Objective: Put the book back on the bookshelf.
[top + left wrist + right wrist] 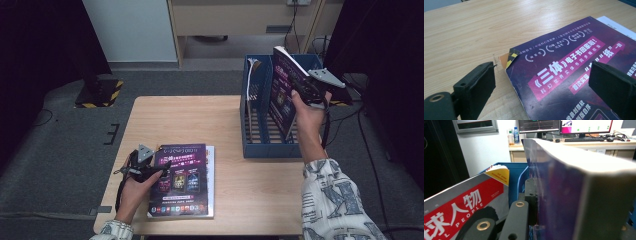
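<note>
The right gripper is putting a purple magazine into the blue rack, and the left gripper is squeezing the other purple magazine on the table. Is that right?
Almost. The left gripper isn't squeezing: the left gripper view shows its jaws standing open over the corner of the magazine on the table. The rest holds: the right gripper grips a purple magazine at the blue rack.

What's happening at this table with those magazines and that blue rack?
A person is filing magazines into a blue rack using a clamp-like gripper in each hand. The right gripper is shut on a purple magazine, held upright and tilted over the rack. A red-covered magazine already stands in the rack. The left gripper is open, its jaws either side of the corner of another purple magazine lying flat on the wooden table.
</note>
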